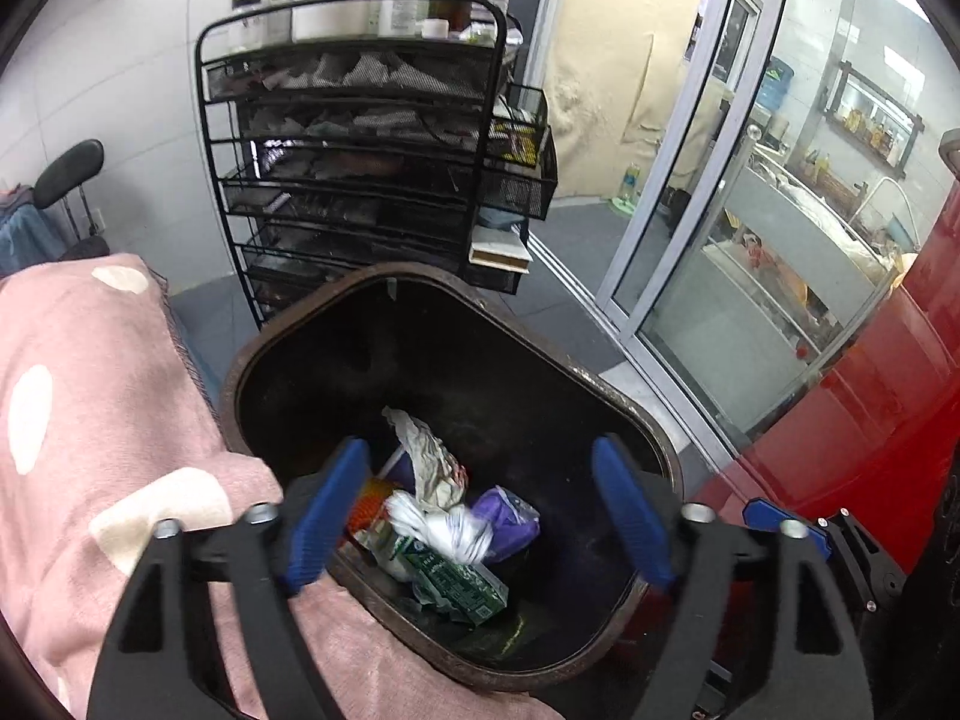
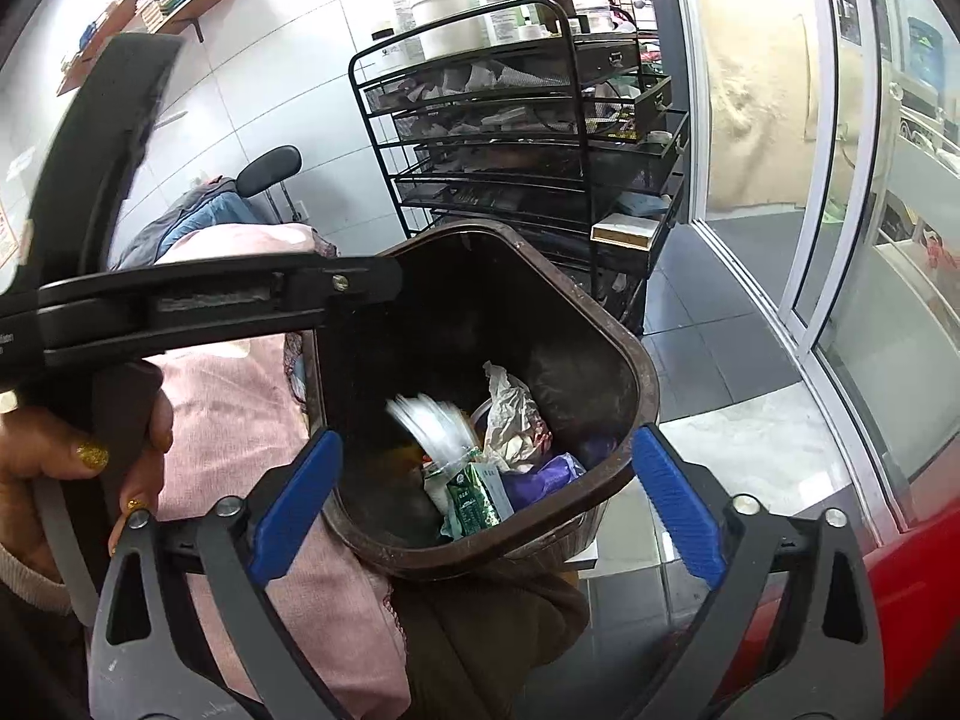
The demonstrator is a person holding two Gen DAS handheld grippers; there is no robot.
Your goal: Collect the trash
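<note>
**Salon floor: trash dropped into a dark bin**

Grey floor tiles and a glass sliding door [image 1: 678, 192] are seen behind a black wire rack [image 1: 360, 138] crowded with bottles. A dark brown bin [image 1: 636, 414] is set beside a pink dotted blanket [image 1: 90, 420], and it already holds a crumpled paper [image 1: 429, 456], a green carton [image 1: 459, 585], a purple wrapper [image 1: 510, 519] and a white plastic piece [image 1: 444, 528], blurred in the right wrist view. The left claw [image 1: 480, 516] is held wide above the bin's mouth, nothing gripped between its blue pads [image 1: 327, 510]. The right claw [image 2: 480, 504] is likewise spread wide and empty, over the bin's near rim. A hand [image 2: 54, 456] with gold-painted nails is seen on the left tool's handle.
</note>
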